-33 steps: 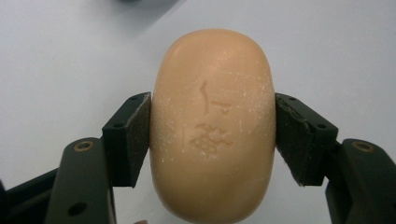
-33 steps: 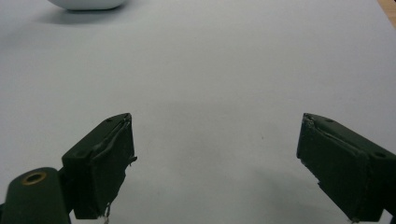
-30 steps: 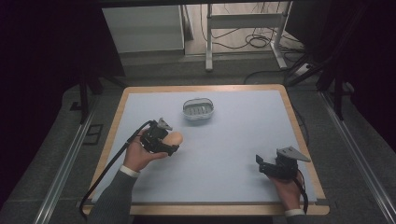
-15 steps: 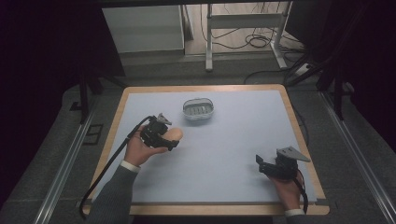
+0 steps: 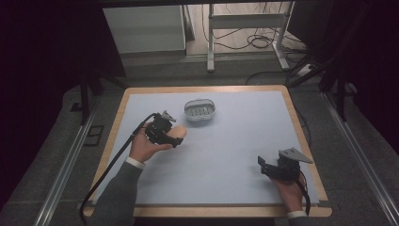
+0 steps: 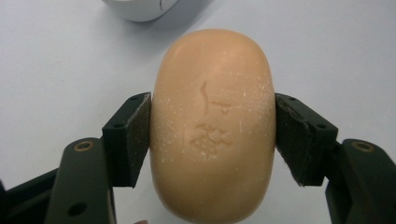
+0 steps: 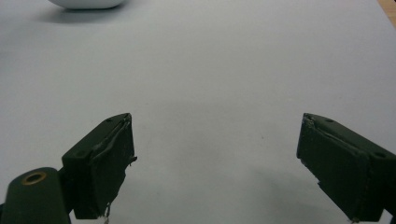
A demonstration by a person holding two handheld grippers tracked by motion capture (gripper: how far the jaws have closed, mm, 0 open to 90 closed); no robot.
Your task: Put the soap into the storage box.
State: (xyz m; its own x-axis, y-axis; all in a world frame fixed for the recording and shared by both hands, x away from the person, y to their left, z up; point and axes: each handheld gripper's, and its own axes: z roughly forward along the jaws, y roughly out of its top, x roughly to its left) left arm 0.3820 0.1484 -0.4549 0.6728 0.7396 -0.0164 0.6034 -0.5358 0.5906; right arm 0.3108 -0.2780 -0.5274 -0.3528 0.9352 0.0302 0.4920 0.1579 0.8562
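An oval tan bar of soap (image 6: 212,126) with a stamped mark is clamped between the two black jaws of my left gripper (image 6: 212,135). In the high view that left gripper (image 5: 175,136) holds the soap (image 5: 179,133) just above the table, left of centre, a short way from a white soap dish (image 5: 200,110) with a slotted grey insert. The dish's rim (image 6: 140,9) peeks in at the top of the left gripper view. My right gripper (image 5: 262,165) rests near the table's front right corner, its jaws wide apart (image 7: 215,163) over bare mat.
The table (image 5: 235,141) is covered by a pale blue-grey mat with a wooden border. The dish's edge (image 7: 86,3) shows far off in the right gripper view. Beyond the table stand a metal frame and floor cables (image 5: 254,42).
My left gripper has carried the soap a little forward and to the right, closer to the dish. The right gripper has stayed put.
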